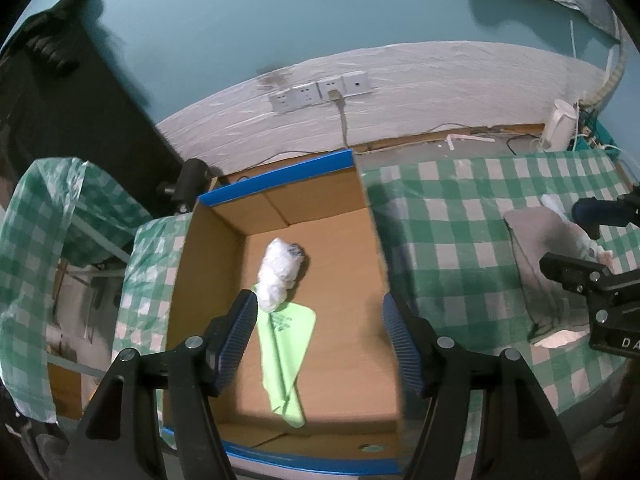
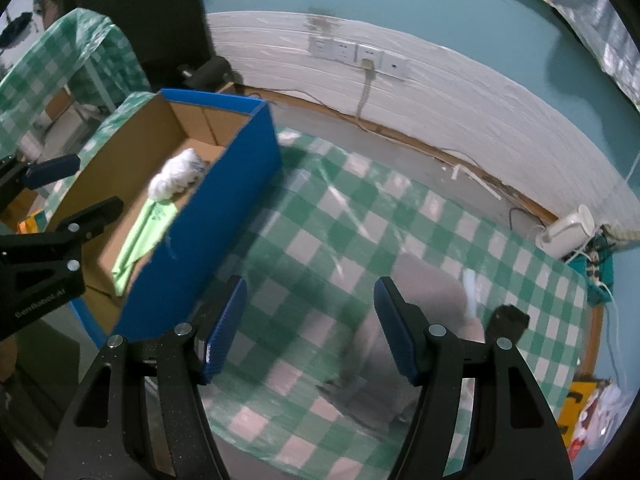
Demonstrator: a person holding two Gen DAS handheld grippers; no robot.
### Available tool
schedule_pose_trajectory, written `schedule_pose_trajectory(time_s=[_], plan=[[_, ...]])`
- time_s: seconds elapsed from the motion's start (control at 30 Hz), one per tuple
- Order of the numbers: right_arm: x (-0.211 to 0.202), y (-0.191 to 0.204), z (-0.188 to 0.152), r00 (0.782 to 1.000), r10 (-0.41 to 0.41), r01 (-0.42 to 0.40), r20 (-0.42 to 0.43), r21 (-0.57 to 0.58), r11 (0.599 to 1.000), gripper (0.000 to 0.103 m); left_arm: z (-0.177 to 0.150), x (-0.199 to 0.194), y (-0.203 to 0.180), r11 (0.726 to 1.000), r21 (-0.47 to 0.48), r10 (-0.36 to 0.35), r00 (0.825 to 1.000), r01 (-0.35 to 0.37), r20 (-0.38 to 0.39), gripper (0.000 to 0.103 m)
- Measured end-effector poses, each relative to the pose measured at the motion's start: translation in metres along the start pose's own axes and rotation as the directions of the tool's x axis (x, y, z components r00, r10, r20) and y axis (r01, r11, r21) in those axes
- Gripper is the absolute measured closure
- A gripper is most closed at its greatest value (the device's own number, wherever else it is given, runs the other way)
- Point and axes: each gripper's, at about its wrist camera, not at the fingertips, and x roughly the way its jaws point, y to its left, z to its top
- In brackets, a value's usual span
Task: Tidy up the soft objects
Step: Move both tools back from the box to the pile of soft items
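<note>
Hovering over the cardboard box (image 1: pixel 320 248), left gripper (image 1: pixel 320 344) has jaws apart, nothing held; the green cloth (image 1: pixel 286 352) and white bundle (image 1: pixel 280 272) lie below, between them. Right gripper (image 2: pixel 310 326) is also spread and empty, the grey cloth (image 2: pixel 404 336) under its right jaw. Risk: blurred, limp fabric, so a pinch may catch only a fold or the checked tablecloth (image 2: pixel 304 216). Only the right view shows the box's blue outer wall.

Wall sockets (image 1: pixel 320 91), white kettle (image 2: pixel 570 228)
</note>
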Motion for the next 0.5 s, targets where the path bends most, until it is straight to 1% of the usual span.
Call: schedule_pose_trajectory(time_s=[0.07,0.17,0.3,0.5], plan=[[-0.002,-0.010,-0.005,1.000,-0.008,0.008,0.001,0.015,1.000,0.036,0.002,-0.001,-0.009,1.000,0.014,-0.008,1.000,0.008,-0.003,0.032],[-0.005,-0.026,-0.013,1.000,-0.018,0.018,0.000,0.045,0.999,0.036,0.004,-0.001,-0.022,0.999,0.036,-0.019,1.000,0.019,0.000,0.032],[-0.009,-0.047,-0.021,1.000,-0.030,0.030,-0.001,0.078,0.997,0.036,0.007,-0.002,-0.045,0.996,0.086,-0.014,1.000,0.014,-0.002,0.032],[-0.010,-0.075,-0.036,0.998,-0.055,0.057,-0.014,0.119,0.991,0.034,0.012,-0.004,-0.077,0.990,0.137,-0.042,0.999,0.042,-0.006,0.030]])
